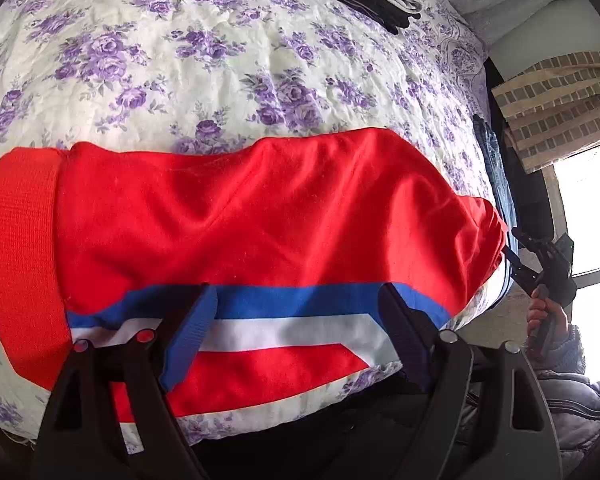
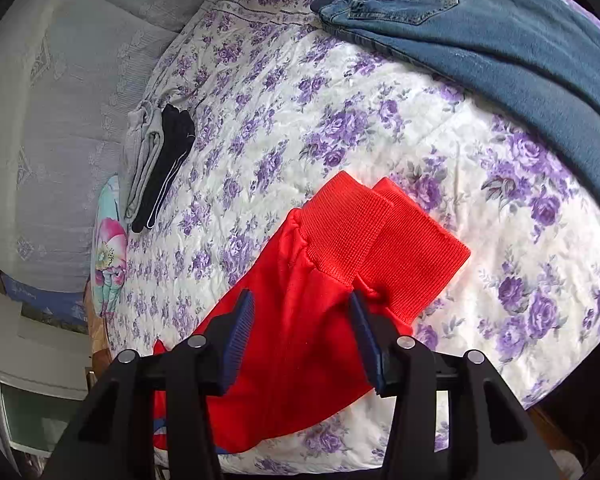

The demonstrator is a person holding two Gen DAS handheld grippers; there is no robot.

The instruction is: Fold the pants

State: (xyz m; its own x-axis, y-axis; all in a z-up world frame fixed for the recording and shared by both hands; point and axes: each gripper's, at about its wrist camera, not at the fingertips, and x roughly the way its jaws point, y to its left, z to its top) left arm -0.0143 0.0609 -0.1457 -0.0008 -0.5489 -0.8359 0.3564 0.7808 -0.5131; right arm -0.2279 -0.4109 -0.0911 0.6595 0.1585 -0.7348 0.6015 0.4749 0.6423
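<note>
Red striped pants (image 1: 260, 216) flat on bedspread (image 1: 180, 60)

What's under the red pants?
The red pants lie on a white quilt with purple flowers, which shows all around them. Whatever sits beneath the quilt, or directly under the pants' middle, is covered and can't be seen.

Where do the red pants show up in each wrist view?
Left wrist: red pants fill the middle band, cuff at left, blue and white stripes by the left gripper.
Right wrist: red pants sit low centre, ribbed cuffs pointing up-right, between the open right gripper fingers.
Shared landmark: the purple-flowered bedspread.
</note>
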